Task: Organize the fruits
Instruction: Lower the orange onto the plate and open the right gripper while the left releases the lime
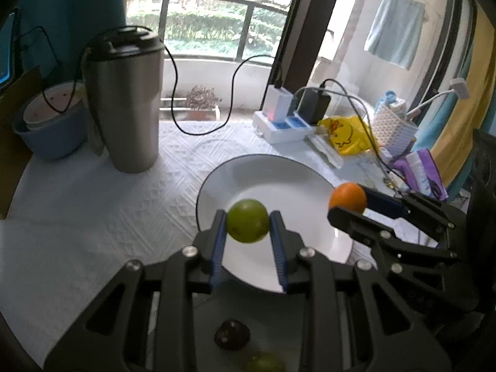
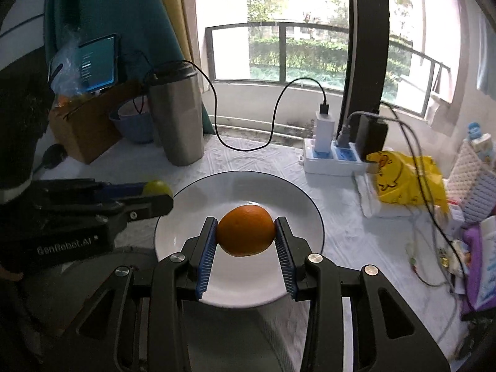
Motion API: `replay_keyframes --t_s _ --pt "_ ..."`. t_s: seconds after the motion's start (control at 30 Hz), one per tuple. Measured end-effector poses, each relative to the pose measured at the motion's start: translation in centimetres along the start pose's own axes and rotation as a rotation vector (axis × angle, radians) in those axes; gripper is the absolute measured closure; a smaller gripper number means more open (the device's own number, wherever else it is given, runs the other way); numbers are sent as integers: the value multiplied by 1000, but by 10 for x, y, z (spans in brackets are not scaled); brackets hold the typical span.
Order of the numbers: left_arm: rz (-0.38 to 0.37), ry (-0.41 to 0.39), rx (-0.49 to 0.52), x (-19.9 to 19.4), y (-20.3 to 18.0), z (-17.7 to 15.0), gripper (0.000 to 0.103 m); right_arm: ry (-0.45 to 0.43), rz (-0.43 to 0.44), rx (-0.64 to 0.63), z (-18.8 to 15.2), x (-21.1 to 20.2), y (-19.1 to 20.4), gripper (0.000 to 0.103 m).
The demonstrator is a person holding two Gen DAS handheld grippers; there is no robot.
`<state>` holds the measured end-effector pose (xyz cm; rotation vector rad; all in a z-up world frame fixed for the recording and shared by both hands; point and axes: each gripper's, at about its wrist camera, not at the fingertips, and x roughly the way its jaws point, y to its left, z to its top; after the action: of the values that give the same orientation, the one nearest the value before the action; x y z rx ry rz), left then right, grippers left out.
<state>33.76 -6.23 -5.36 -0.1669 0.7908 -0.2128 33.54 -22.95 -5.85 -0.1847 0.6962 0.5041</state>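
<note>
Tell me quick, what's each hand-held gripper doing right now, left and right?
Left hand-held gripper: closed on the green fruit, above the white plate.
Right hand-held gripper: closed on the orange, above the same plate.

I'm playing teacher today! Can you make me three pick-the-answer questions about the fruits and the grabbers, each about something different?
1. Where is the white plate?
A. Below both held fruits
B. On the silver tumbler
C. Inside the blue bowl

2. What colour is the fruit in the left gripper?
A. Purple
B. Green
C. Red

3. What is the right gripper doing?
A. Hanging open, empty
B. Pinching a cable
C. Clamped on the orange

Answers: 1 A, the plate shows behind the green fruit and the orange. 2 B, it is plainly green. 3 C, both blue pads press the orange's sides.
</note>
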Motion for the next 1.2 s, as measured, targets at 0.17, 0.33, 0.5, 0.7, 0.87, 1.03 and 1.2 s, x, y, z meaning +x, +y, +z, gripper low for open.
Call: replay_keyframes --t_s 0.17,0.33,0.5,0.7,0.87,1.03,1.2 --pt "0 58 -27 24 3 9 74 30 -19 29 10 26 -13 63" --pt "0 104 -56 46 14 23 74 53 -28 67 21 57 -22 63" --pt "8 159 -24 71 19 33 74 91 -5 116 29 86 -27 63" --pt "-12 188 -17 81 26 35 73 100 -26 107 24 92 -25 63" --pt "-30 196 -8 80 22 37 72 98 -20 139 26 90 -32 62" --pt "-41 155 -15 65 19 36 59 66 -44 138 27 70 -34 51" --pt "-30 112 -28 33 16 32 58 32 -55 159 31 44 -35 50"
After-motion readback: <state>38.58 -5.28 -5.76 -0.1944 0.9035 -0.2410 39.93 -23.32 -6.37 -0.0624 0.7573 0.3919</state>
